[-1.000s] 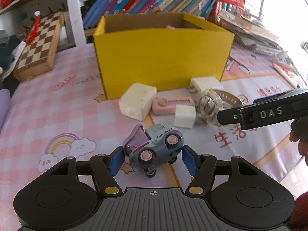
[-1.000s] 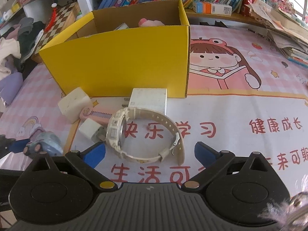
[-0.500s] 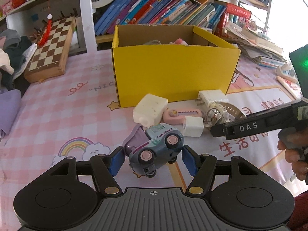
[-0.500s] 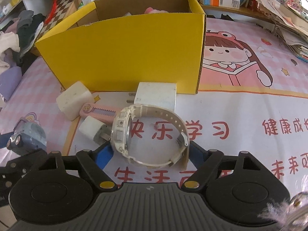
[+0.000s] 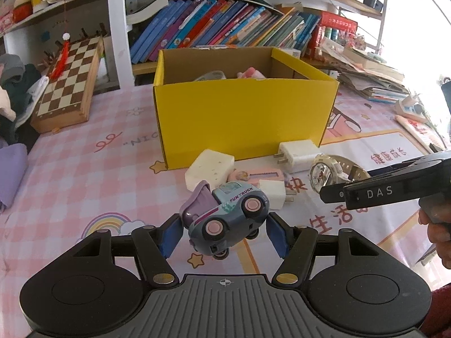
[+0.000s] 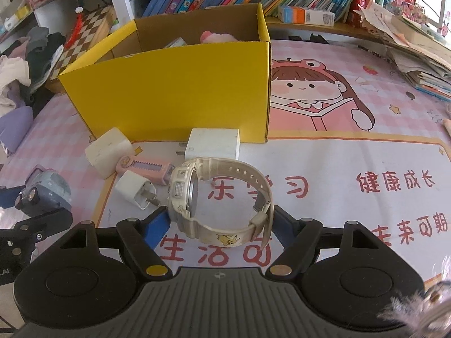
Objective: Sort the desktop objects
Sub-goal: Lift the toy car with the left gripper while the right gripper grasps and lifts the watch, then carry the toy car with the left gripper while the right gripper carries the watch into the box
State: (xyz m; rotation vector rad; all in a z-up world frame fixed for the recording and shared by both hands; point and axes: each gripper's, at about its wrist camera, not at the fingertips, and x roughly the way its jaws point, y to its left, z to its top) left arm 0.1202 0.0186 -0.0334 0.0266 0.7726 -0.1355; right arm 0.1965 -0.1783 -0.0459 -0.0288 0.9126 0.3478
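Toy truck, grey-blue with pink wheels, tilted nose-down, pinched between the blue pads of the left gripper and lifted clear of the pink checked mat. Lilac flap on the truck's far-left side sticks up. Cream watch stands on edge, face to the left, between the right gripper pads; jaws closing, both pads appear to touch the strap and case, watch looks raised off the mat. Yellow box sits far centre, open top, pink item and something pale inside. Along its near wall, left to right: cream block, pink comb-like piece, small white plug nearer, white charger with prongs pointing left, touching or just beside the box. Chessboard far left, leaning. Books on the shelf behind the box. Paper stack far right. In the left view, a person's hand holds the right gripper at the right edge.
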